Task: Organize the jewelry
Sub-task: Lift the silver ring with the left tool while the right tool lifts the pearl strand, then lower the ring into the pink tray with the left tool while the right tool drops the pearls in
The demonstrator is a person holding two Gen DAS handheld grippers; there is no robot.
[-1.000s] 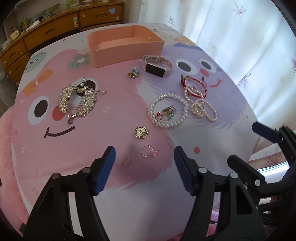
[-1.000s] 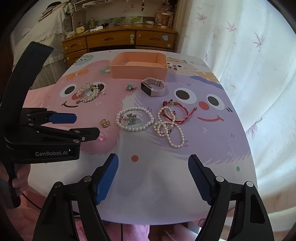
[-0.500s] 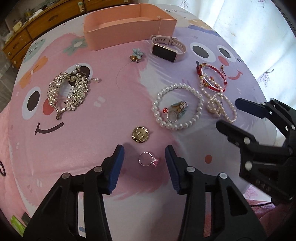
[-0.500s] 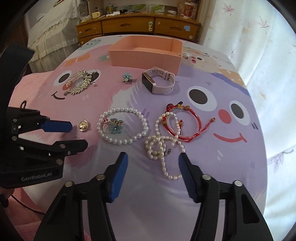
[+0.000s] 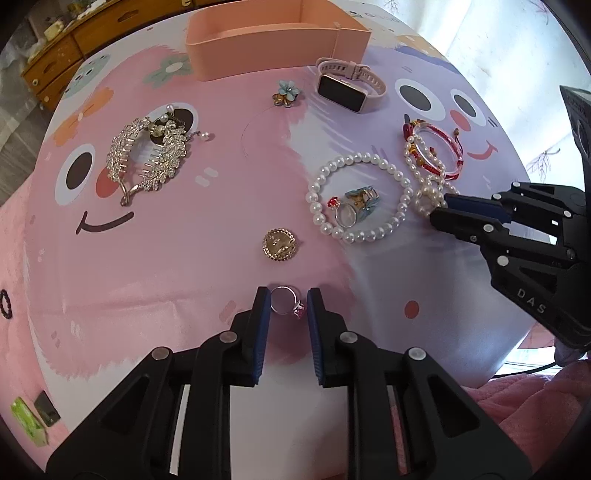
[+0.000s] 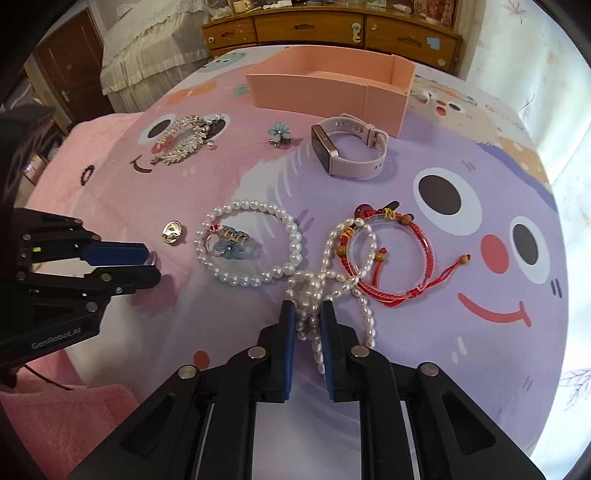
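Note:
A thin ring with a pink stone (image 5: 295, 309) lies on the cartoon-print cloth, between the blue pads of my left gripper (image 5: 286, 295). Its jaws are closing and the pads touch the ring's sides. In the right wrist view, my right gripper (image 6: 308, 314) points down, its jaws closing on a tangled pearl strand (image 6: 314, 288); the pearls fill the gap between the pads. The strand's far end runs up beside red cord bracelets (image 6: 388, 258). An open pink box (image 6: 325, 92) stands at the far side.
On the cloth lie a round pearl bracelet (image 5: 369, 158) with rings (image 5: 354, 206) inside it, a gold pendant (image 5: 279, 244), a crystal hair clip (image 5: 147, 158), a blue flower brooch (image 5: 286, 92) and a pink smartwatch (image 5: 347, 85). Wooden drawers (image 6: 332, 26) stand beyond the table.
Both grippers dropped toward the cloth and narrowed from wide open. The left closed around the pink-stone ring. The right moved forward and closed onto the pearl strand.

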